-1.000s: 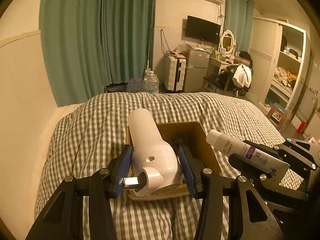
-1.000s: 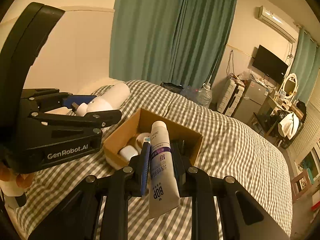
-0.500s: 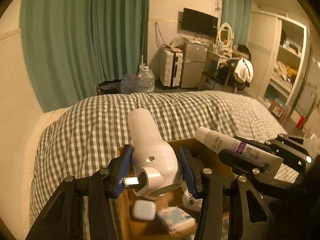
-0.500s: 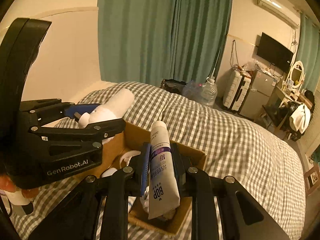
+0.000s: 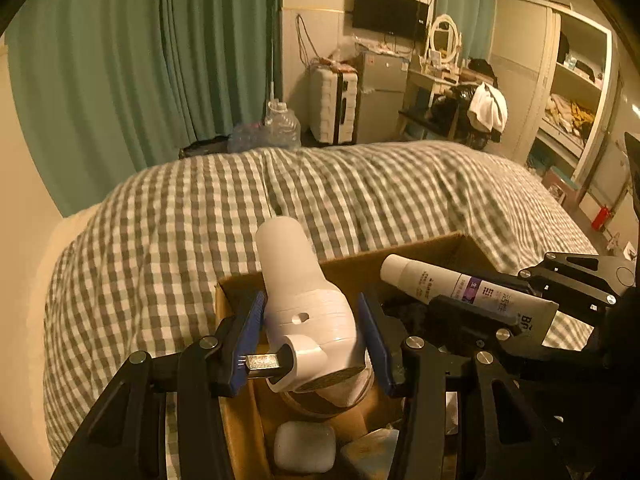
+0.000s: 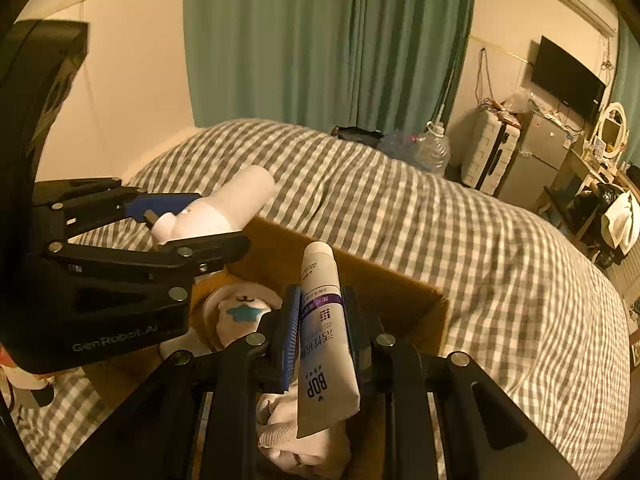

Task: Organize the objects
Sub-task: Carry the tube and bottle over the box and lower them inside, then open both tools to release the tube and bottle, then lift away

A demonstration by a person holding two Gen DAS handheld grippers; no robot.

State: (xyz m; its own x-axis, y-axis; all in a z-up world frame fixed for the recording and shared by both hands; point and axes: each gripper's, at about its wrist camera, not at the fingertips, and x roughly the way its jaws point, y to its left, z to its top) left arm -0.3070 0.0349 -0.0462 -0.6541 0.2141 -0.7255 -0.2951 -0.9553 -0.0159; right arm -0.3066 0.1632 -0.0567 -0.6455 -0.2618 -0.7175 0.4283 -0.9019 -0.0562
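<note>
- Here, a white hair dryer [image 5: 308,304] is clamped between the blue-padded fingers of the left gripper [image 5: 311,332], nozzle pointing forward and slightly up, held above the near end of an open cardboard box [image 5: 424,252].
- A white tube [image 6: 324,332] with a purple band and "BOP" lettering is pinched between the fingers of the right gripper [image 6: 320,328], cap end forward, its crimped tail hanging below the jaws over the box interior.
- The box [image 6: 360,276] is seen resting on a bed covered with a grey-and-white checked duvet [image 5: 180,220].
- Inside the box, a small white case [image 5: 305,446] and a blue-grey packet [image 5: 368,454] are shown below the dryer in the left wrist view; a round white item with a blue star [image 6: 240,308] and bundled white cloth [image 6: 296,436] are shown in the right wrist view.
- The two grippers are pictured side by side over the box, the left gripper [image 6: 192,224] and dryer [image 6: 224,208] just left of the tube.
- Green curtains [image 5: 160,60], a white suitcase [image 5: 334,104] and a wall-mounted television [image 5: 390,12] are visible beyond the bed.
</note>
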